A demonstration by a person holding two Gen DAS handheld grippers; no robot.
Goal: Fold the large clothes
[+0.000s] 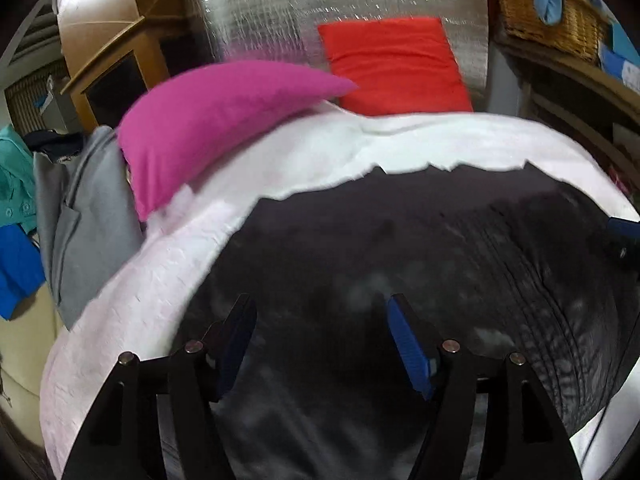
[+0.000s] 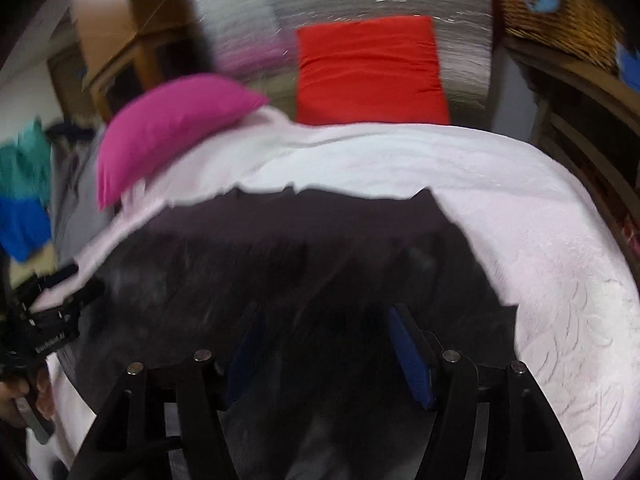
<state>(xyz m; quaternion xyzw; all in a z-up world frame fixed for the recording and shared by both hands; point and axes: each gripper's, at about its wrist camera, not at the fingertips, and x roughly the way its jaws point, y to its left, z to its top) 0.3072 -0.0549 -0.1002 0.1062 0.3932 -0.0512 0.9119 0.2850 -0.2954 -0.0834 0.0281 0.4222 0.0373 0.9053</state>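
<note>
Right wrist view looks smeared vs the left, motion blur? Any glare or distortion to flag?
Right wrist view: heavy motion smear across the dark garment and the wicker basket; the quilted bed cover stays fairly readable. Left wrist view: sharper, mild blur on the pink pillow; specular glints on the silver headboard. Both views: strong fisheye bowing, dark vignette at the corners.
</note>
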